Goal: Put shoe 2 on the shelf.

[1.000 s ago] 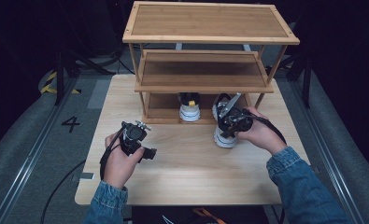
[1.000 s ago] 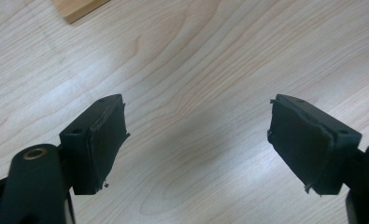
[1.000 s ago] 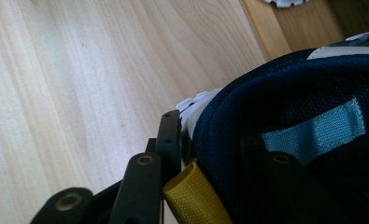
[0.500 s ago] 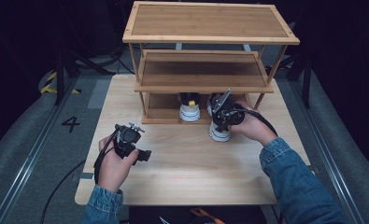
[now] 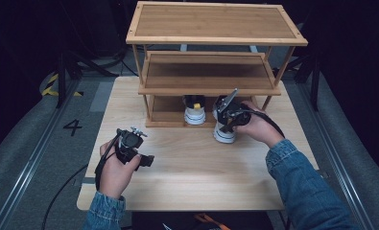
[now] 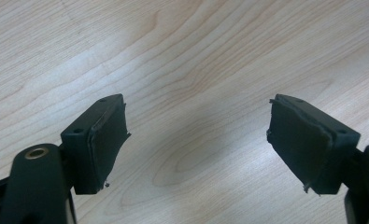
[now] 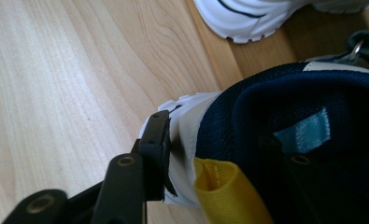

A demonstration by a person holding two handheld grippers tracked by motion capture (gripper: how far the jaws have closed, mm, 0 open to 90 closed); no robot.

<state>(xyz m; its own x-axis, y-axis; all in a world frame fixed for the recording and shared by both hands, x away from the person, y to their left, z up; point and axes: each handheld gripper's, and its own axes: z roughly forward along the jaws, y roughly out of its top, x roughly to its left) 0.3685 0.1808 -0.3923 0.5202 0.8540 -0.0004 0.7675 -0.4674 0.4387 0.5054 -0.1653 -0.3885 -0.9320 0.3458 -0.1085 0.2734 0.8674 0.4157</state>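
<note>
A white and navy shoe point(image 5: 224, 133) stands on the table at the front edge of the wooden rack point(image 5: 211, 86), right of a matching shoe point(image 5: 195, 115) on the lowest shelf. My right gripper point(image 5: 228, 115) is at its heel. In the right gripper view the shoe's navy collar point(image 7: 275, 93) and yellow pull loop point(image 7: 224, 191) sit between the jaws of my right gripper point(image 7: 217, 130), one jaw outside the white heel, the other inside. These jaws have just been opening and look slack on the heel. My left gripper point(image 5: 148, 160) point(image 6: 196, 140) hovers open over bare table, nothing between its pads.
The rack has three shelves; the top point(image 5: 216, 21) and middle ones carry nothing. The second shoe's white toe point(image 7: 252, 18) lies just beyond the right gripper. The light wooden table point(image 5: 196, 177) has free room in front. Dark floor and rails surround it.
The right hand carried the shoe a little left and toward the rack, beside the other shoe. The left hand stayed about where it was.
</note>
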